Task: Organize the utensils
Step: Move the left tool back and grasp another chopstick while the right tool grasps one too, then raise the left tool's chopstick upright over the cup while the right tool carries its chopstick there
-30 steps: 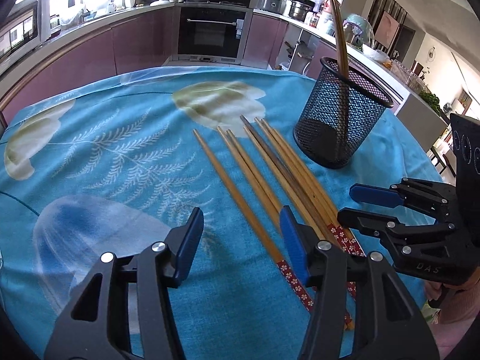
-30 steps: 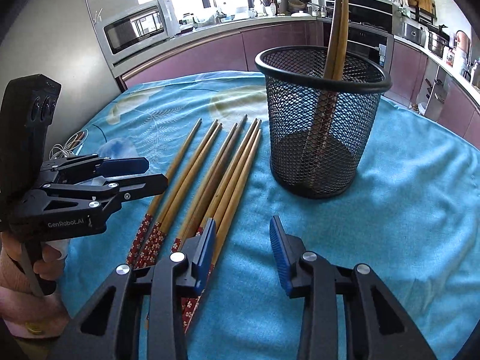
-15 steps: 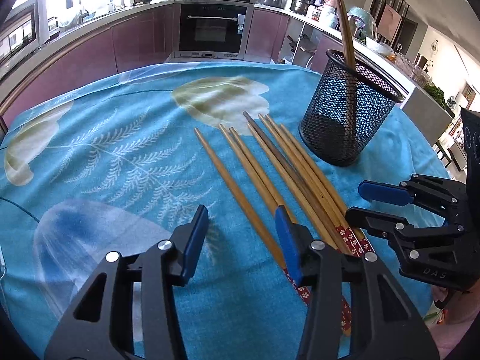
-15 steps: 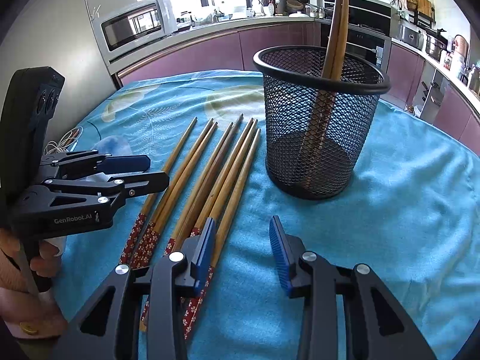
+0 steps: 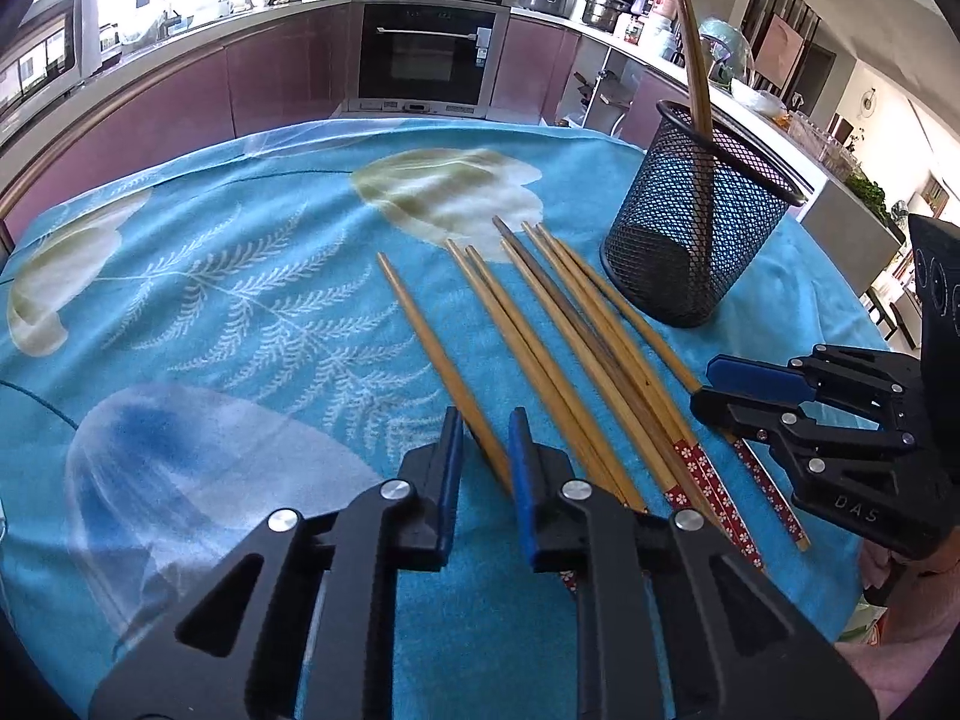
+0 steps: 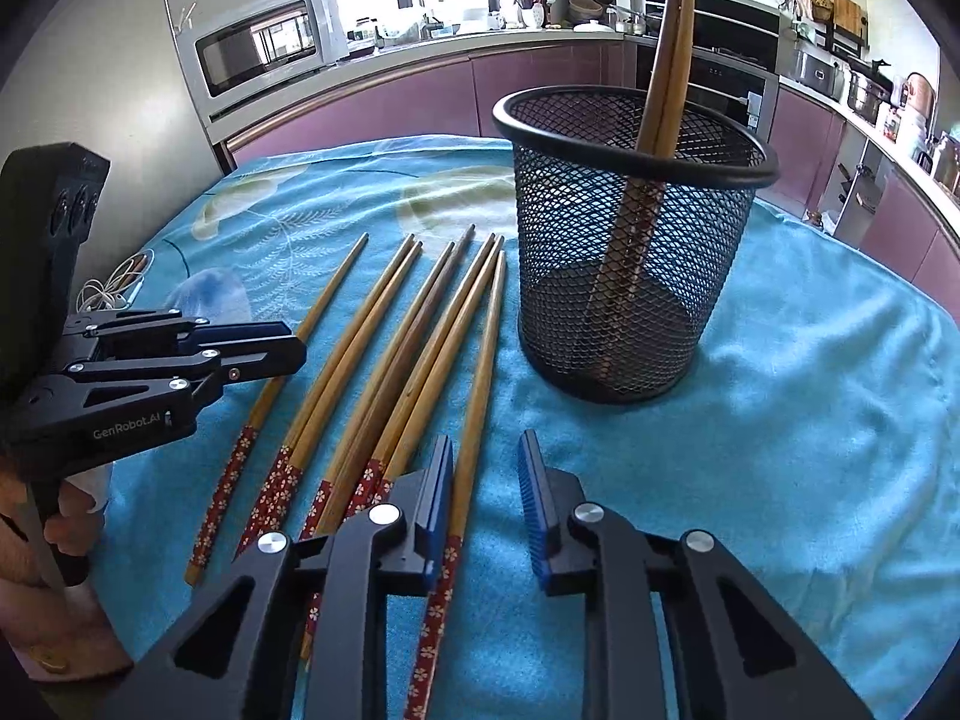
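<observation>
Several wooden chopsticks (image 5: 576,330) with red flowered handles lie side by side on the blue cloth; they also show in the right wrist view (image 6: 420,336). A black mesh cup (image 5: 696,240) stands to their right and holds two chopsticks (image 6: 666,60). My left gripper (image 5: 486,450) has closed around the leftmost chopstick (image 5: 432,348), its pads touching or nearly touching it. It shows from the side in the right wrist view (image 6: 288,348). My right gripper (image 6: 486,480) is open, low over the cloth, beside the rightmost chopstick (image 6: 480,372), in front of the cup (image 6: 630,240).
The round table has a blue flowered cloth (image 5: 210,300). Kitchen counters, an oven (image 5: 432,54) and a microwave (image 6: 264,48) stand behind. A white cable (image 6: 108,294) lies at the table's left edge.
My left gripper's jaws have narrowed from wide open down onto the leftmost chopstick. My right gripper has stayed open and shifted slightly forward.
</observation>
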Available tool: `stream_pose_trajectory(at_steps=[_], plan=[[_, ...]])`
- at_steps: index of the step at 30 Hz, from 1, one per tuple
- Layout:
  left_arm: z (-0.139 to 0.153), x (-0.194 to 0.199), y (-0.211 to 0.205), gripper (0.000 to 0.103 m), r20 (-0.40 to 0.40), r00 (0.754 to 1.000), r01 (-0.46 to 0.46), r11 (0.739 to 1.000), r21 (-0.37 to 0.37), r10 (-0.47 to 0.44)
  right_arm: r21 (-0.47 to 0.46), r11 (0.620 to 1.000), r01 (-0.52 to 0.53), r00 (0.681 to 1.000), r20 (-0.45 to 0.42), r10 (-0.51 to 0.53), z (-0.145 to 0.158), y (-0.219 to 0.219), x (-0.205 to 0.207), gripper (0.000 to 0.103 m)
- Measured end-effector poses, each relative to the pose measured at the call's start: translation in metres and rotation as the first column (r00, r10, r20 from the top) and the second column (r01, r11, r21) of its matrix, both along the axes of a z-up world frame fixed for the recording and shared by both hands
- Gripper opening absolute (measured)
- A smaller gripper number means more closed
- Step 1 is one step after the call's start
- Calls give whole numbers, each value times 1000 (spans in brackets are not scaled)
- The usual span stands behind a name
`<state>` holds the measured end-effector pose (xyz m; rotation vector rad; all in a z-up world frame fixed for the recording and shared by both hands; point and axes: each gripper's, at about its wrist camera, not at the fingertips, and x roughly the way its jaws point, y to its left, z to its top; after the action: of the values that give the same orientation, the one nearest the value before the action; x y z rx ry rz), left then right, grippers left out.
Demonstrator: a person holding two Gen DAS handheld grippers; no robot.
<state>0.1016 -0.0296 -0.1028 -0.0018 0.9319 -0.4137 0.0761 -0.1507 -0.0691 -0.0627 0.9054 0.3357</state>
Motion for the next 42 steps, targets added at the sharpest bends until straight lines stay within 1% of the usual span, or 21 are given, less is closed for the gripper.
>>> stream_pose_trajectory(at_steps=[7, 9, 13, 14, 16, 17, 18, 25, 30, 35, 42], plan=[[0, 3, 0, 18, -5, 1000, -1, 1000, 23, 1, -30, 1000, -7, 1000, 6, 8, 1, 7, 8, 21], [1, 7, -1, 21, -2, 1000, -3, 999, 34, 3, -32, 999, -6, 1000, 7, 6, 0, 8, 12, 21], [0, 15, -2, 20, -4, 1000, -9, 999, 32, 9, -39, 999, -8, 1000, 11, 9, 0, 10, 15, 21], [0, 17, -3, 20, -5, 1000, -10, 999, 33, 10, -36, 999, -6, 1000, 10, 6, 0, 10, 16, 20], [0, 18, -4, 15, -2, 1000, -20, 999, 40, 20, -20, 1000, 2, 1000, 5, -2, 1, 8, 17, 14], [0, 19, -4, 15, -1, 1000, -27, 999, 41, 27, -9, 1000, 3, 1000, 1, -3, 1, 7, 18, 8], [0, 19, -4, 14, 0, 999, -32, 999, 39, 32, 1, 1000, 8, 1000, -1, -8, 1, 5, 18, 7], [0, 15, 1, 8, -7, 998, -61, 998, 8, 61, 35, 999, 0, 1000, -3, 0, 4, -1, 12, 6], [1, 10, 3, 8, -11, 998, -63, 998, -2, 63, 58, 998, -7, 1000, 4, 7, 9, -6, 6, 6], [7, 4, 7, 8, -4, 998, -57, 998, -23, 57, 98, 994, -38, 999, 18, 36, 18, -8, -2, 6], [22, -4, 14, 8, 3, 1000, -31, 995, -95, 31, 146, 985, -91, 994, 71, 81, 35, -6, -14, 6]])
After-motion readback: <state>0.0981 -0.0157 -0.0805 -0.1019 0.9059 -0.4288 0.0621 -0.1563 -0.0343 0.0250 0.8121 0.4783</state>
